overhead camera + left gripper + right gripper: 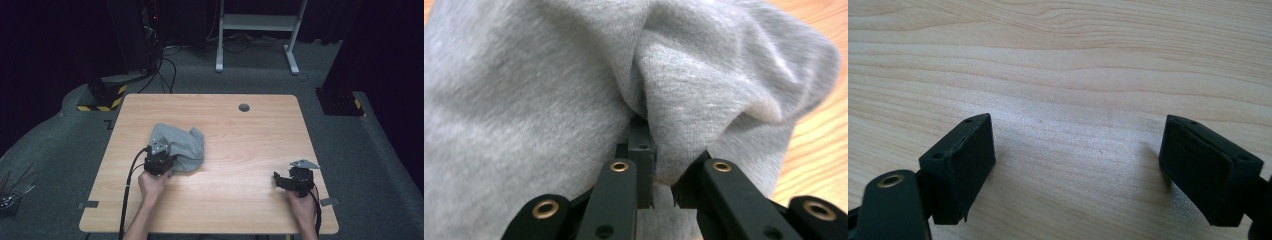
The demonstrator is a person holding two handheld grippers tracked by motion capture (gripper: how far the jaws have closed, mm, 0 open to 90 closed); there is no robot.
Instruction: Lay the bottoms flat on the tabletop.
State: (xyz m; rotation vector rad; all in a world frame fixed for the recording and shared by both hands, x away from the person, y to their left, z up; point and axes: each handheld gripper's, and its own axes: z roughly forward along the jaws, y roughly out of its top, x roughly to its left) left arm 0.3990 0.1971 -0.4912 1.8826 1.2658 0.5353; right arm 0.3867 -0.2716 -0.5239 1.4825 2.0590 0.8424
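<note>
Wooden and pale, the tabletop [240,150] spreads under me, its grain running across the right gripper view. A small dark round grommet [244,107] sits in it toward twelve o'clock.

Next in size is the grey cloth [180,145], a soft knit bunched into a rumpled heap on the tabletop at about nine o'clock from the middle. In the left gripper view [549,100] its folds crowd close, with a deep crease running down toward my fingers and a strip of bare wood at three o'clock.

My left gripper [159,161] sits at the six o'clock edge of that heap, my hand behind it and its cable trailing back toward six. Its fingers [642,155] are clenched on a fold of the cloth, the fabric pinched between the pads and bulging above them.

My right gripper [292,181] rests well apart from the cloth, at about four o'clock near the tabletop's right edge. Its fingers [960,165] are released, spread wide with bare wood between them, grasping nothing.
</note>
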